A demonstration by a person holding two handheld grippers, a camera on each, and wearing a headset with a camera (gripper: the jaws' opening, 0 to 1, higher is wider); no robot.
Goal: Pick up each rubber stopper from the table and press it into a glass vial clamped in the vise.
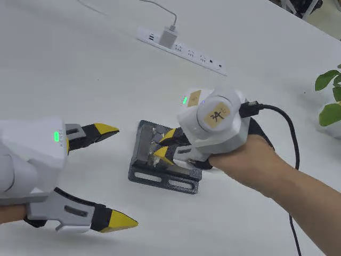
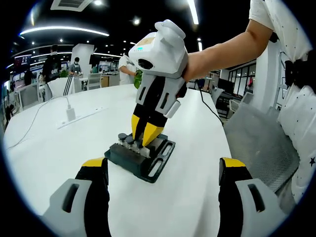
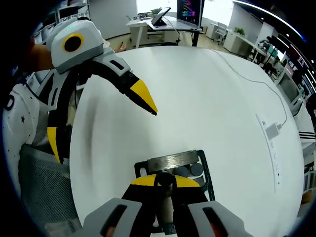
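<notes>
A dark vise (image 1: 139, 172) sits mid-table and holds glass vials in a row. In the left gripper view two of them (image 2: 123, 138) carry dark stoppers. My right gripper (image 1: 162, 145) hovers directly over the vise's jaws, pointing down. In its own view the right gripper (image 3: 165, 181) is shut on a dark rubber stopper (image 3: 164, 177), beside two stoppered vials (image 3: 189, 171) in the vise (image 3: 173, 161). My left gripper (image 1: 116, 176) stands wide open with nothing in it, left of the vise. In its own view the left gripper (image 2: 163, 165) faces the vise (image 2: 160, 160) and the right gripper (image 2: 146, 132).
A white power strip (image 1: 181, 49) with a plugged charger lies at the table's far side. A black cable (image 1: 290, 133) trails from the right gripper. Green plant leaves (image 1: 330, 96) stand at the right edge. A grey chair (image 2: 261, 133) stands beside the table.
</notes>
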